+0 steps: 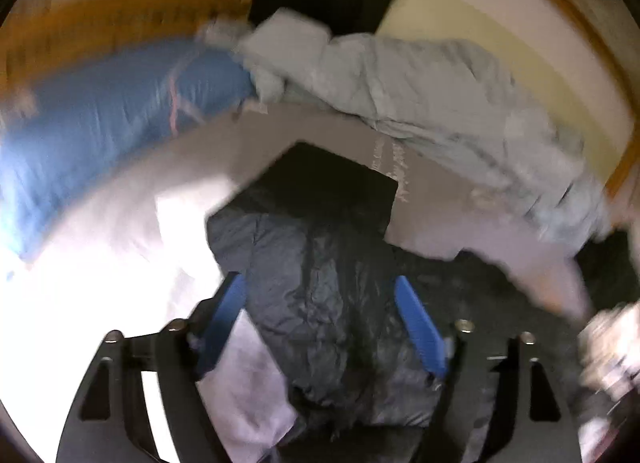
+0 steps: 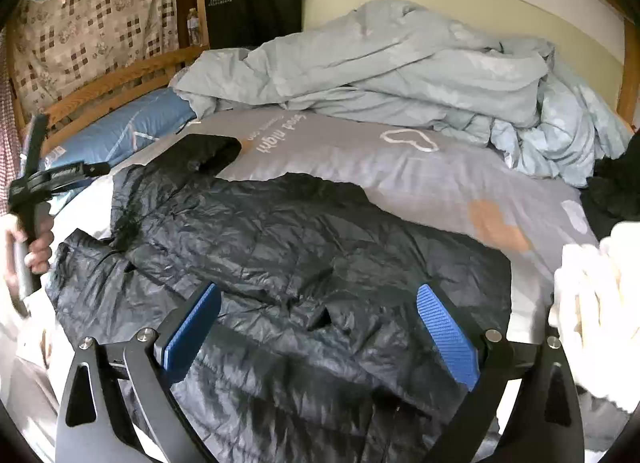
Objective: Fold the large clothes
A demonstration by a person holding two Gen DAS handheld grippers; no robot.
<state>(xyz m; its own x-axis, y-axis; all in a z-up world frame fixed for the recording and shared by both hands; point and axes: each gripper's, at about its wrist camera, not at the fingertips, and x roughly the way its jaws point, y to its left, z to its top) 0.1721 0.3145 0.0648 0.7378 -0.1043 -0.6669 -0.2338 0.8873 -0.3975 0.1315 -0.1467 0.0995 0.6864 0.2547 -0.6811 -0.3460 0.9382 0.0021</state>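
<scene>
A black quilted puffer jacket (image 2: 288, 247) lies spread on the grey bed sheet (image 2: 360, 159), its hood toward the far left. It also shows in the blurred left wrist view (image 1: 320, 271). My right gripper (image 2: 320, 299) is open and empty, its blue pads just above the jacket's near part. My left gripper (image 1: 320, 291) is open and empty, hovering over the jacket. In the right wrist view the left tool (image 2: 36, 183) is held in a hand at the left edge, off the jacket.
A crumpled light blue duvet (image 2: 400, 75) is piled at the back of the bed. A blue pillow (image 2: 120, 131) lies at the left by the wooden bed rail (image 2: 120, 79). A white cloth (image 2: 592, 303) sits at the right edge.
</scene>
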